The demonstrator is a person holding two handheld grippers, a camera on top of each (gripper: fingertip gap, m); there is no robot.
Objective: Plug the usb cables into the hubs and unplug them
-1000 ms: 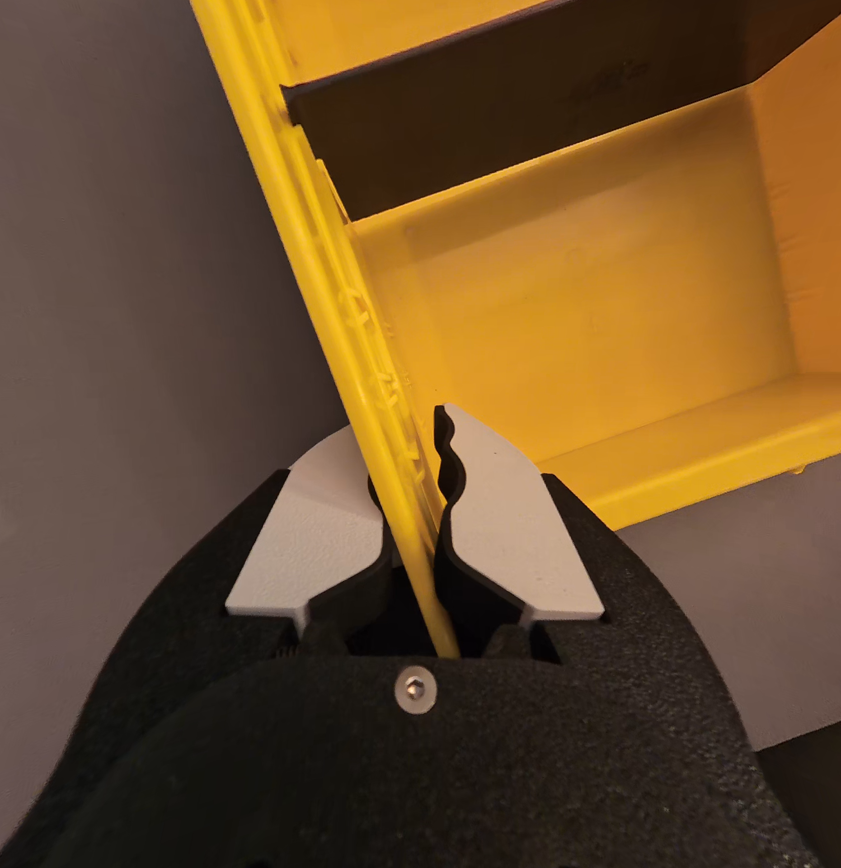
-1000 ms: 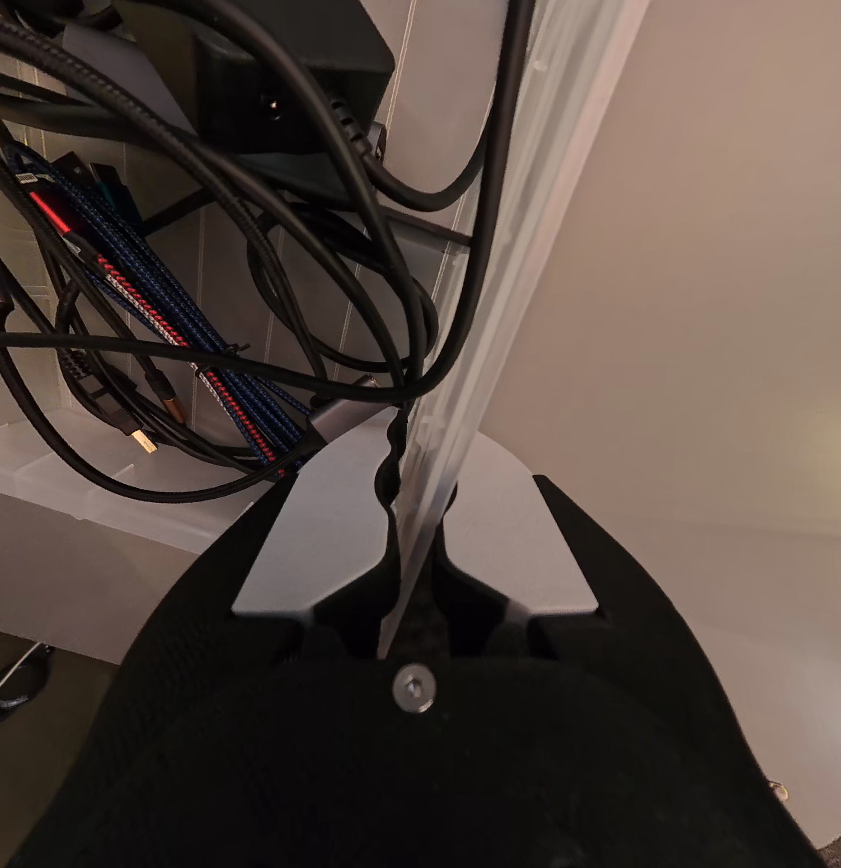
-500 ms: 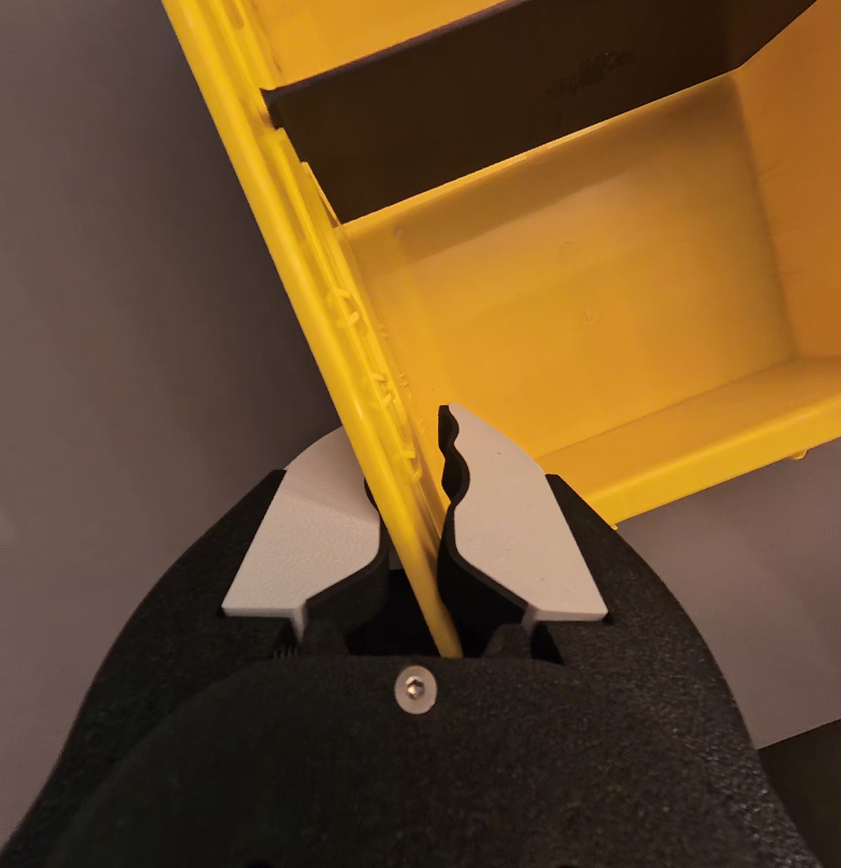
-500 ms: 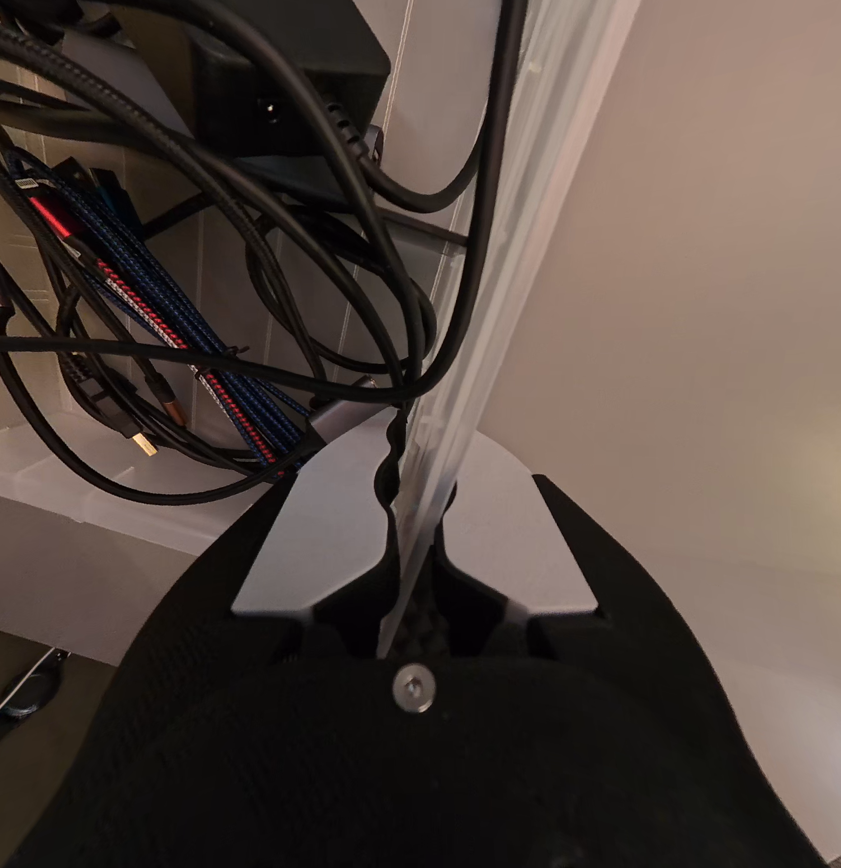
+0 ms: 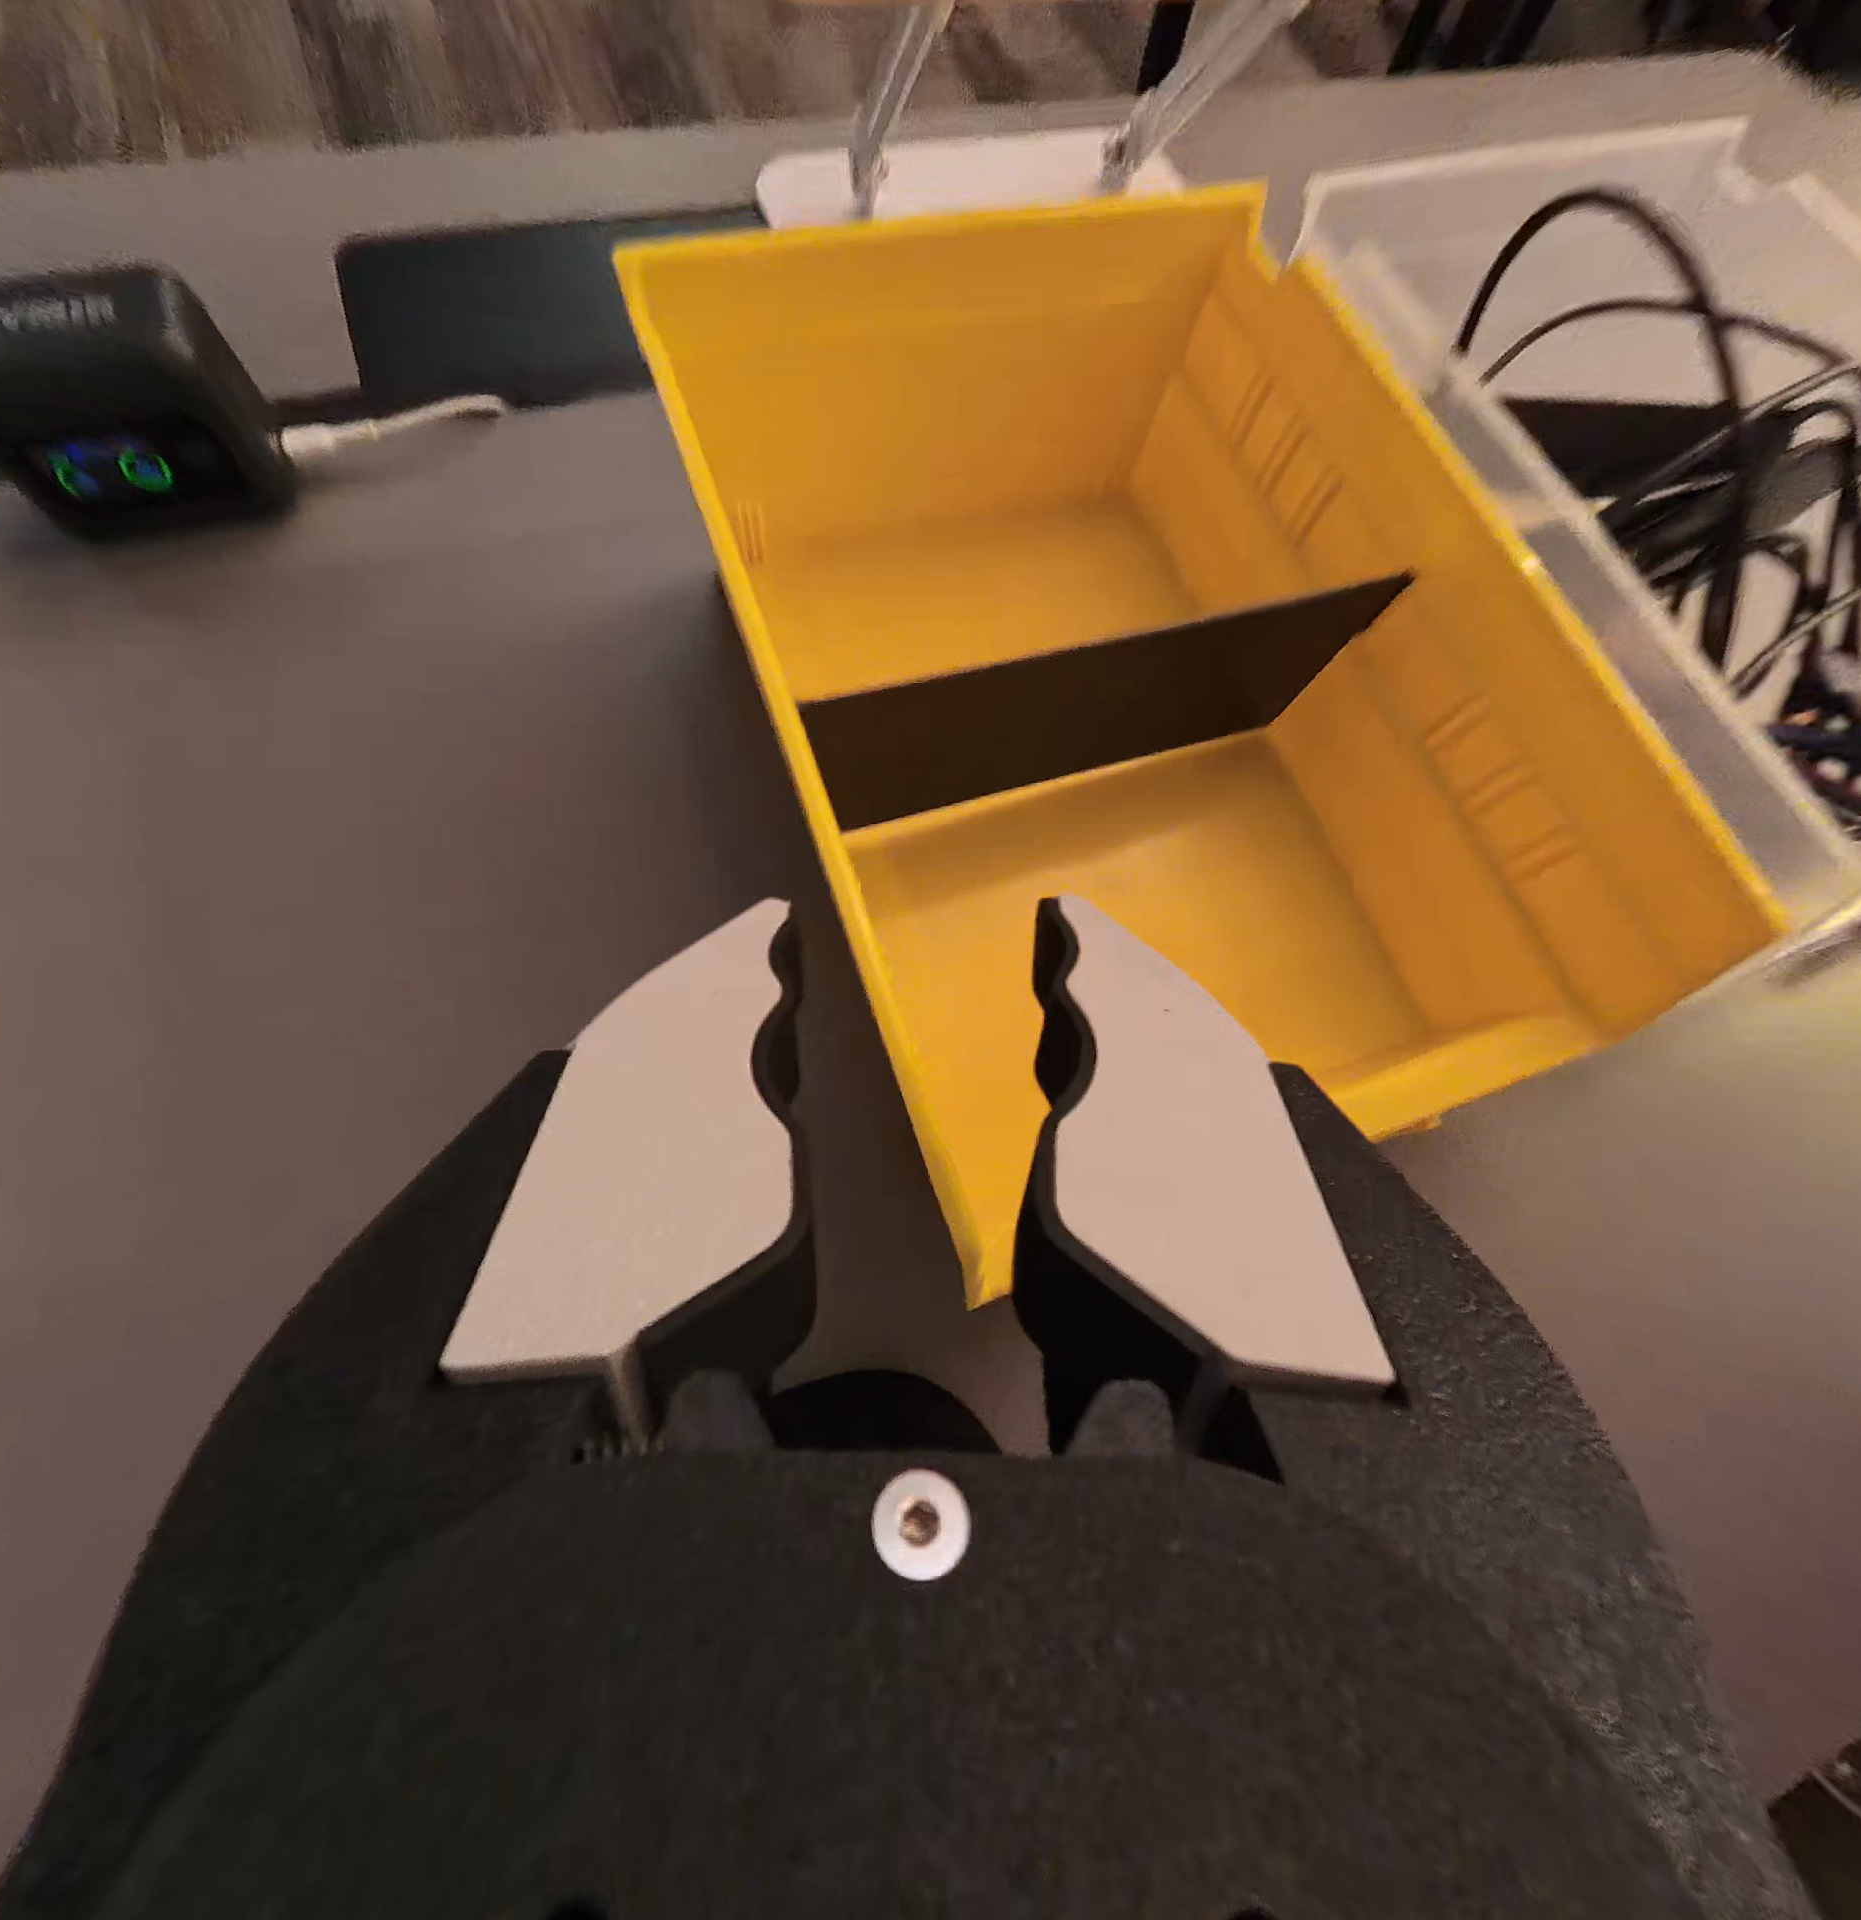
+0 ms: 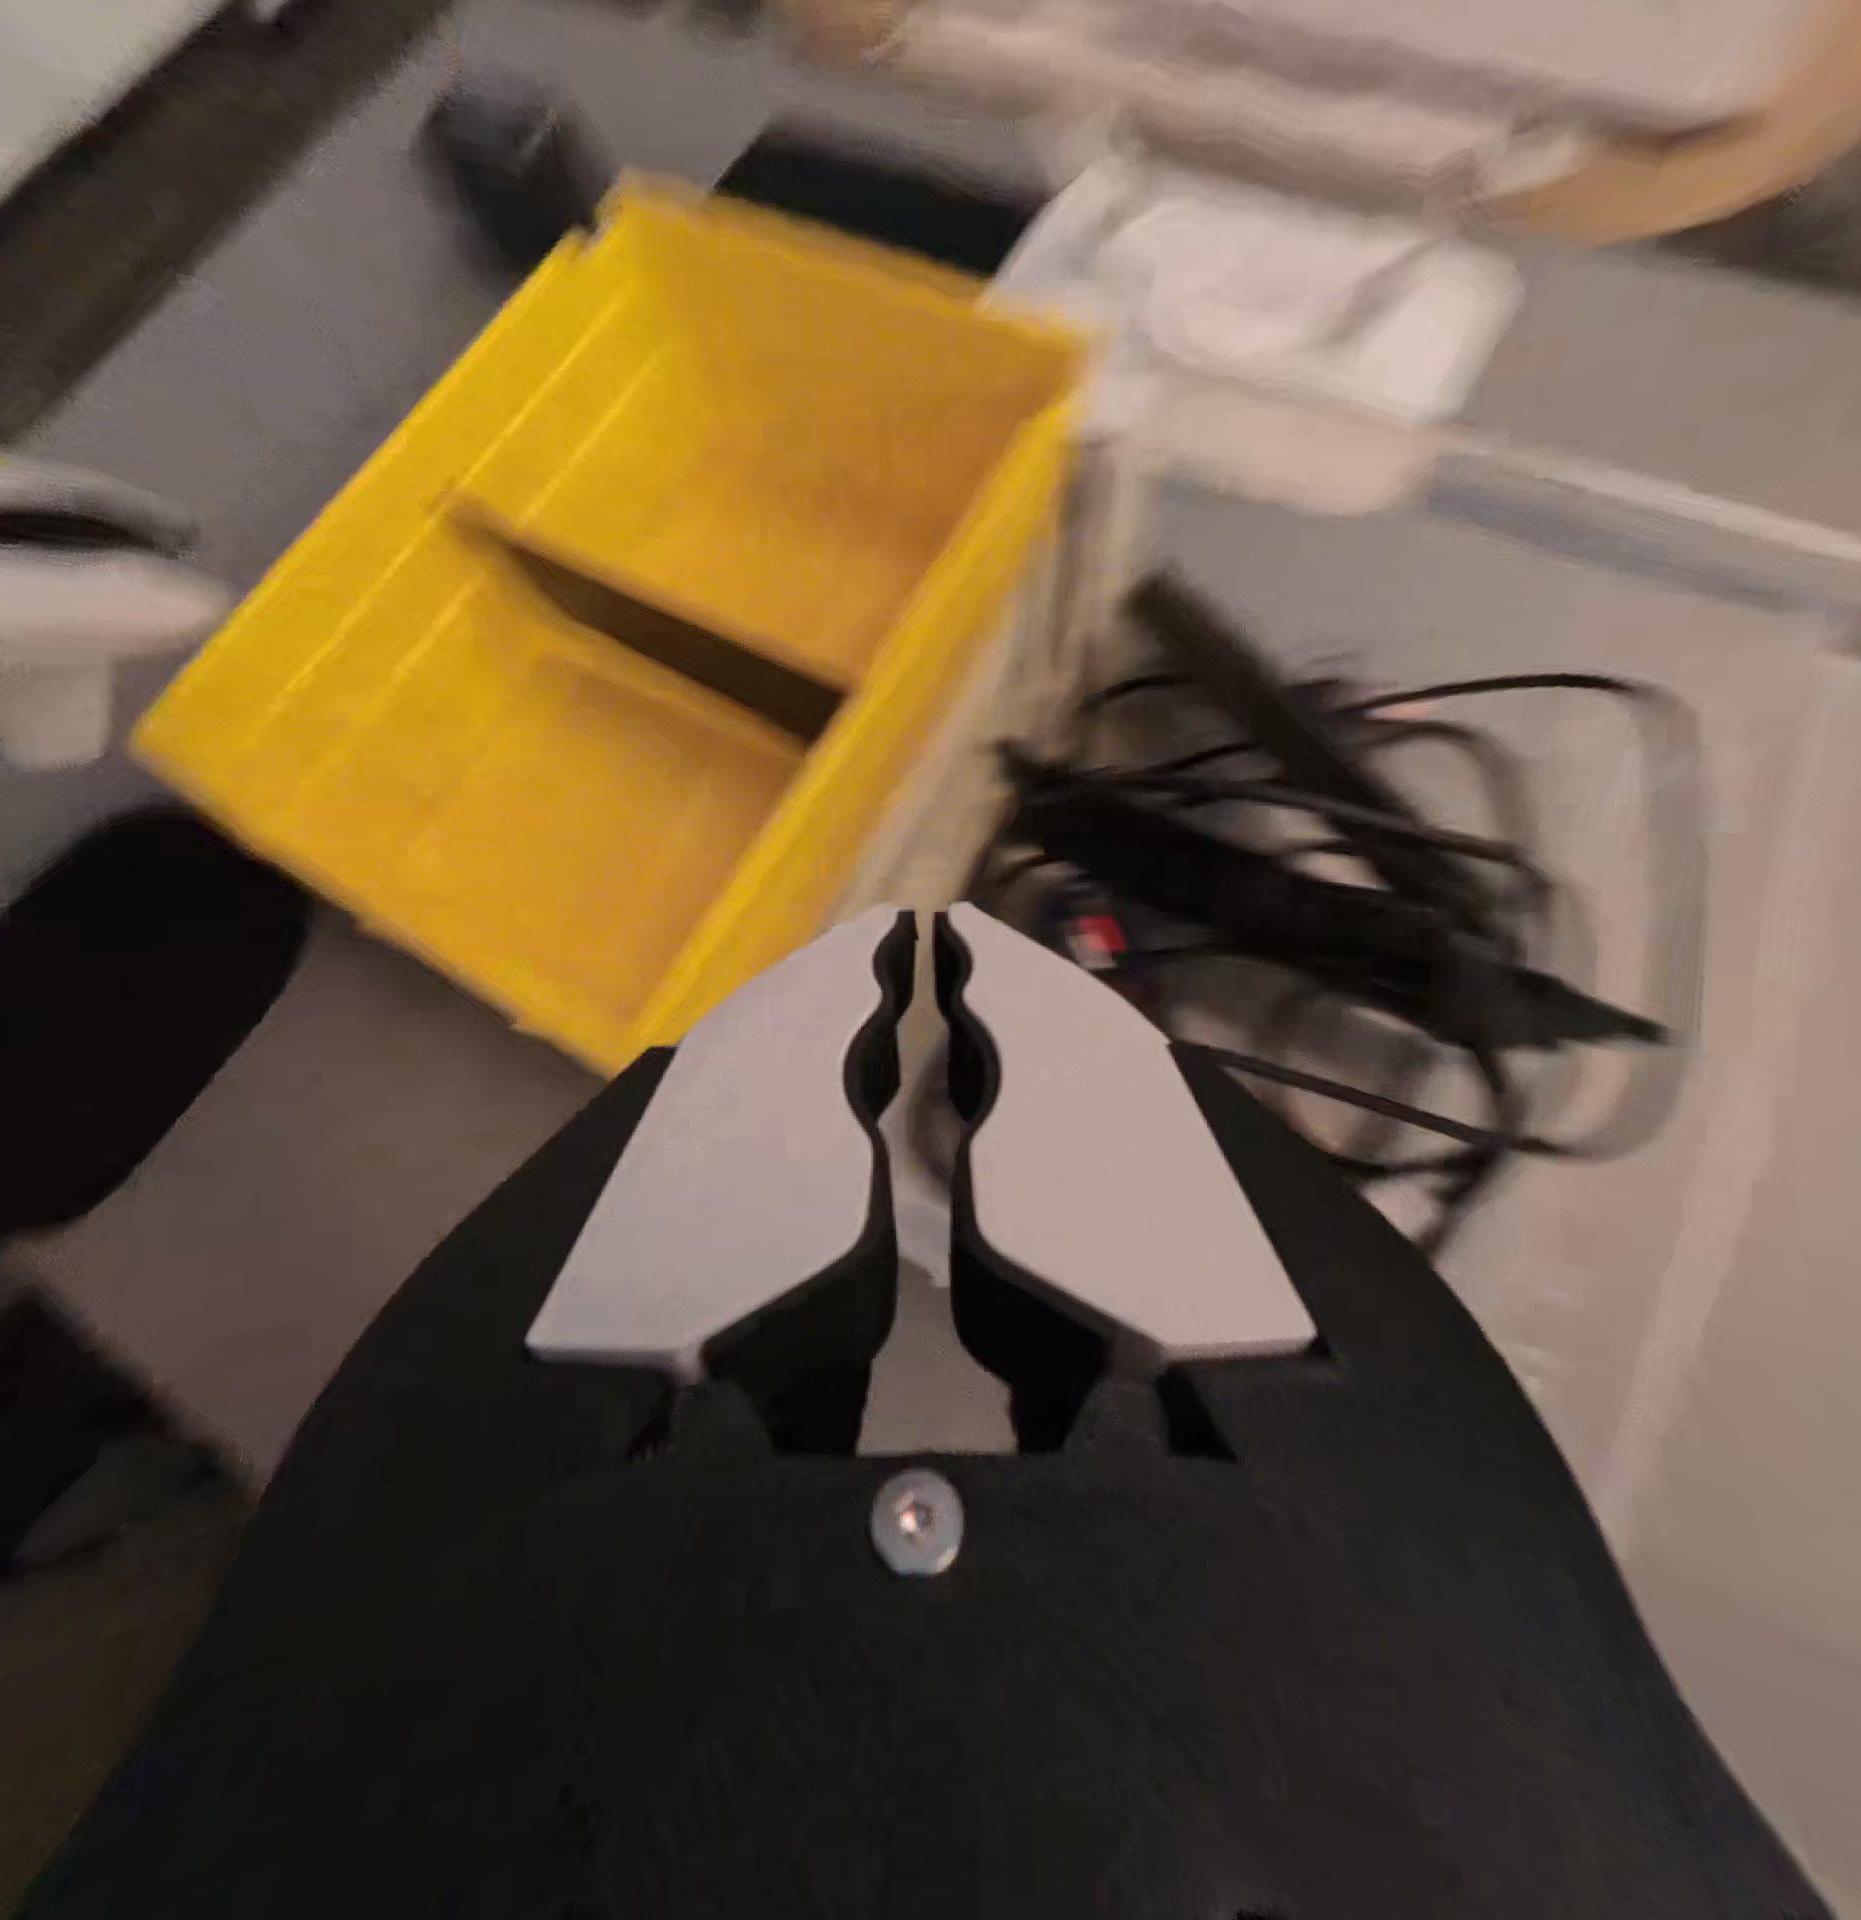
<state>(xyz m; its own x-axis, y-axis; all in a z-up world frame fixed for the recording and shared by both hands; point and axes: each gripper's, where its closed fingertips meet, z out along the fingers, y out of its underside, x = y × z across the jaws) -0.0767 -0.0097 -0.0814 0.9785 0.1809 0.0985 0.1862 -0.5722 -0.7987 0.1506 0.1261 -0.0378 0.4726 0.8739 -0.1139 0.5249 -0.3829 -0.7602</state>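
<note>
Currently setup only — left gripper point(image 5: 915, 925) fingers released beside yellow bin point(image 5: 1009, 249); right gripper point(image 6: 926, 914) nearly clenched, empty; next, grasp a cable point(image 6: 1321, 831).

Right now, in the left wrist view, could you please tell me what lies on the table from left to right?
Black device with green lights → yellow bin → clear bin holding the black cables.

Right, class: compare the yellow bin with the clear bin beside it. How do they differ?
The yellow bin is opaque; the clear bin is see-through. The yellow bin is empty, while the clear bin holds a tangle of dark cables. The yellow bin has a black divider; none shows in the clear bin. Both are open-topped and sit side by side on the grey table.
</note>
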